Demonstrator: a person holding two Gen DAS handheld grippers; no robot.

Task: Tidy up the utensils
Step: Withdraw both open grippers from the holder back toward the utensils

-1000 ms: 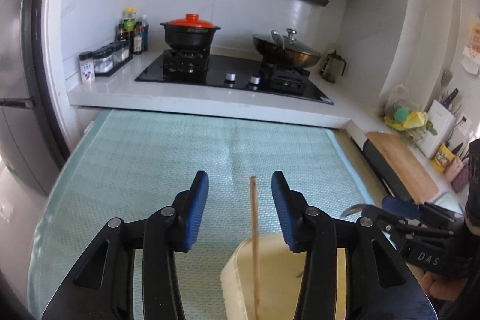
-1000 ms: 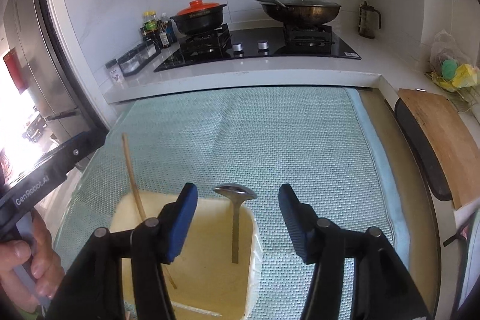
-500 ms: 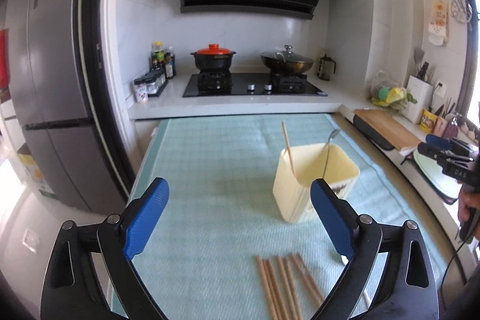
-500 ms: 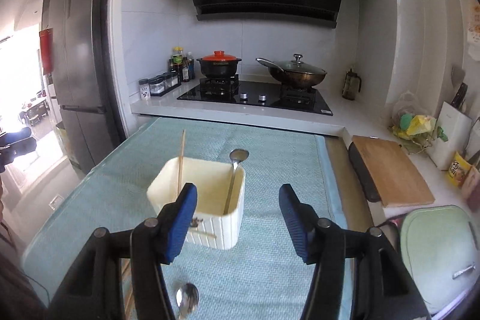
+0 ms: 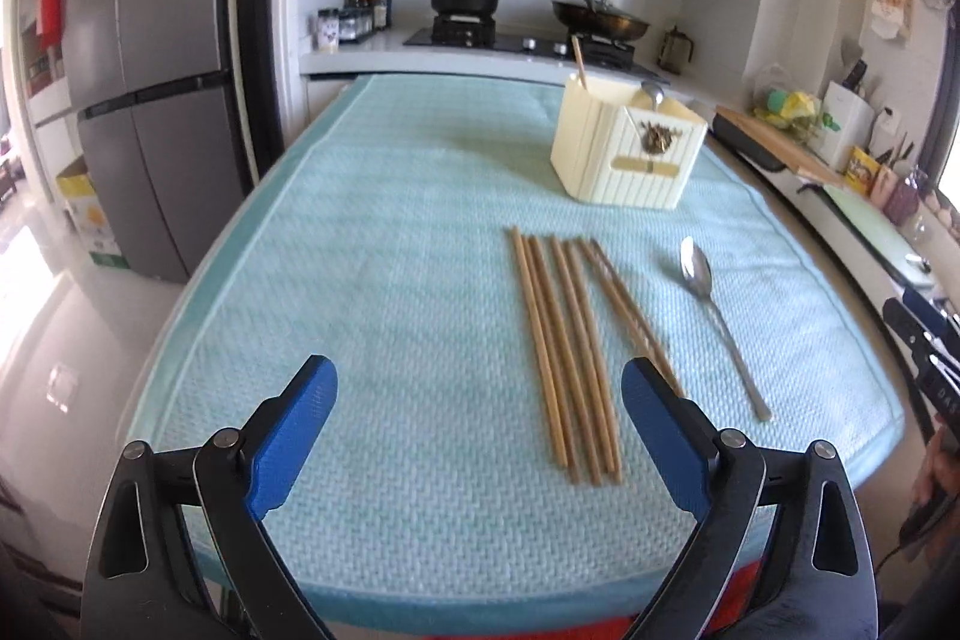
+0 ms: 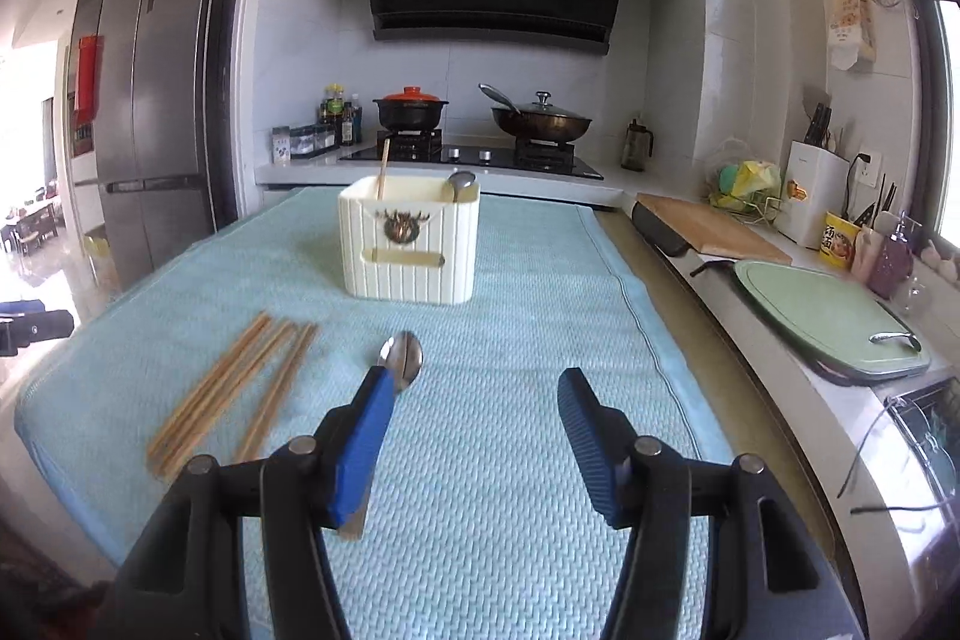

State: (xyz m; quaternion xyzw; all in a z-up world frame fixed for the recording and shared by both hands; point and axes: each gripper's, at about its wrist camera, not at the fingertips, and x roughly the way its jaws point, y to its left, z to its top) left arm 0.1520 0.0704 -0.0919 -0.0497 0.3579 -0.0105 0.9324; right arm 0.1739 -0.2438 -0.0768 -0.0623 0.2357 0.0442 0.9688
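Matt wooden chopsticks (image 5: 564, 352) and a glossy metal spoon (image 5: 714, 316) are laid on rough woven cloth (image 5: 384, 280); ribbed cream plastic is seen on the holder (image 6: 408, 250).

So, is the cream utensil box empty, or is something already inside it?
Not empty. The cream box stands upright on the mat and holds one chopstick and one spoon, both sticking out above its rim.

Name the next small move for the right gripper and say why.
Probably shift the right gripper slightly left and down to straddle the loose spoon. Its jaws are open and empty, and the spoon lies on the mat by its left finger, while the holder already has one spoon and one chopstick.
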